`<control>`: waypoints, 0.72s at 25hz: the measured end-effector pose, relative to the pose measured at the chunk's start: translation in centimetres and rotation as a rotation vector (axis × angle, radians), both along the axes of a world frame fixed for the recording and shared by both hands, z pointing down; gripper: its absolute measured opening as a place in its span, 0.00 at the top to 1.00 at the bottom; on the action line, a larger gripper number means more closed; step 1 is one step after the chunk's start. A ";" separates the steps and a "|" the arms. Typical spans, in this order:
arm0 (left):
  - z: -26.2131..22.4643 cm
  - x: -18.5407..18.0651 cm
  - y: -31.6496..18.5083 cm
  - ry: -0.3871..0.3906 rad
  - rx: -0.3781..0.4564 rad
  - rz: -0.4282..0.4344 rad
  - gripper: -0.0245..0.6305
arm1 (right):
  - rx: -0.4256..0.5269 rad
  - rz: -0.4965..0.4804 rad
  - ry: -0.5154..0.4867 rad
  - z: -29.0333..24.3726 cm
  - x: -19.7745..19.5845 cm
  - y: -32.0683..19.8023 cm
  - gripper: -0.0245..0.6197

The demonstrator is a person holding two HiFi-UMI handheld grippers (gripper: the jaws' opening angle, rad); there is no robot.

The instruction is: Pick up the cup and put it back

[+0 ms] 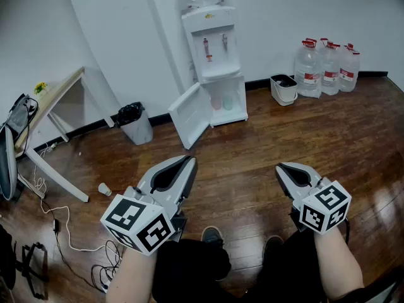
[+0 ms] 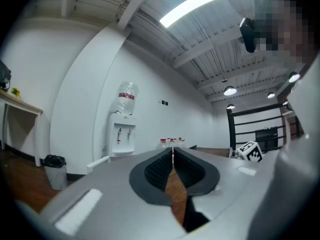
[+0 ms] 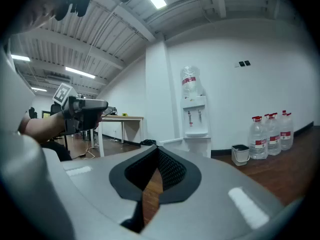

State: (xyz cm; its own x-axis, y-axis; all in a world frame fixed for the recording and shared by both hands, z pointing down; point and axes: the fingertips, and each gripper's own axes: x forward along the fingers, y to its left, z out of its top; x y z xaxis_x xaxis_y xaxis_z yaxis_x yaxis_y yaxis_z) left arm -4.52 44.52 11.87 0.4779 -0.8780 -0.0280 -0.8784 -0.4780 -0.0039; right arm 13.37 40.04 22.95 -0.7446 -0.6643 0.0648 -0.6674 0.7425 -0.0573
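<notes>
So, cup (image 1: 104,189): I see it on the floor (image 1: 252,150), small and white, just beside the table leg (image 1: 57,175), at the far left of the head view.
Cup from jaws: it lies left of the left gripper (image 1: 189,161) and off its line. Both grippers point level toward the dispenser (image 1: 214,62), so neither gripper view shows the cup.
Cup axis: it seems to lie on its side. It is too small for me to tell which way the mouth faces.
Nearer hand: the left, I judge. The right gripper (image 1: 281,169) is well apart from the cup, with the left gripper between them.
Left jaws: narrow, with a thin slit at the tips. Nothing is between them and they touch nothing.
Right jaws: closed together at the tips, empty.
Task state: the pick is not yet begun and the cup is untouched.
Next move, my judgement: swing the left gripper to the left and tip it down toward the floor. Open the jaws wider first, since the present slit would not take the cup's wall.
</notes>
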 end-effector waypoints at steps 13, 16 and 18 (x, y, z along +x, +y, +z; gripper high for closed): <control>3.6 -1.8 -1.2 0.123 -0.013 -0.010 0.92 | -0.089 0.029 -0.079 -3.5 -3.5 0.4 0.96; 3.4 -1.8 -2.2 0.072 -0.007 0.000 0.92 | -0.058 -0.019 -0.072 -7.2 -6.2 0.6 0.96; 4.2 -1.4 -2.7 0.024 -0.006 -0.001 0.92 | -0.023 -0.040 -0.036 -7.8 -7.1 0.4 0.96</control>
